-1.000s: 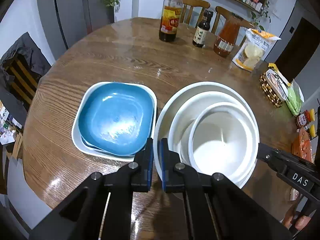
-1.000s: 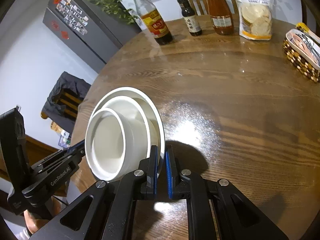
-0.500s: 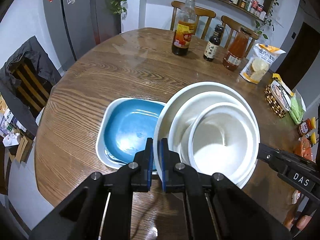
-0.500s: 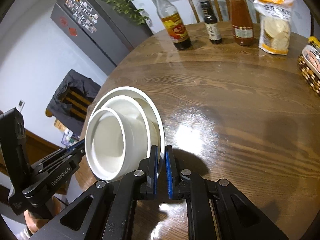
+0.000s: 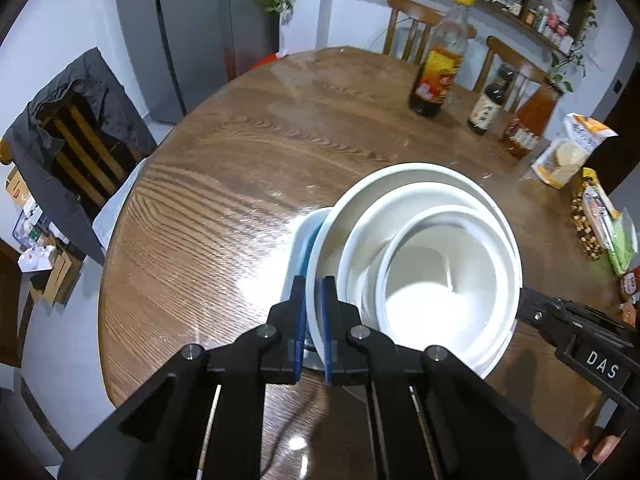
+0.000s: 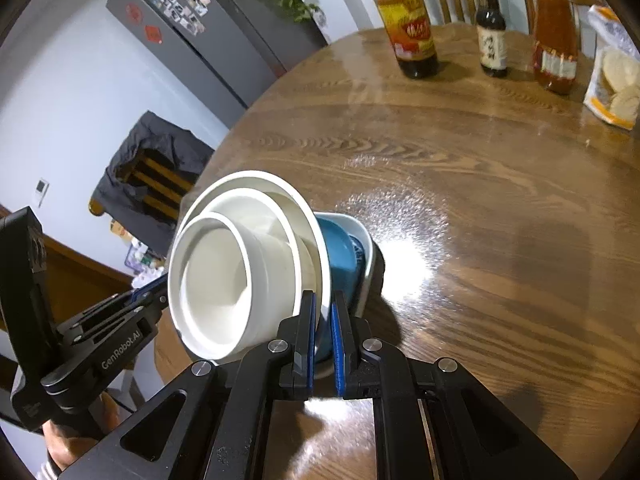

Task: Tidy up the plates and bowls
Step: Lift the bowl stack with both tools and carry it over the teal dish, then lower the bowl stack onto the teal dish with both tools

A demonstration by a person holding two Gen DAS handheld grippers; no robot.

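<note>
three nested bowls (image 5: 432,264) sit one inside the other, above the square plates (image 6: 352,248) stacked on the counter (image 5: 224,184). the left claw (image 5: 313,320) is at the stack's left rim, the right claw (image 6: 324,336) at its right rim. bottles (image 5: 436,68) stand at the counter's far edge, a snack bag (image 5: 568,152) to their right.

Left gripper (image 5: 313,312) fingers (image 5: 297,320) apparently clamp white plate (image 5: 416,184) rim.
</note>
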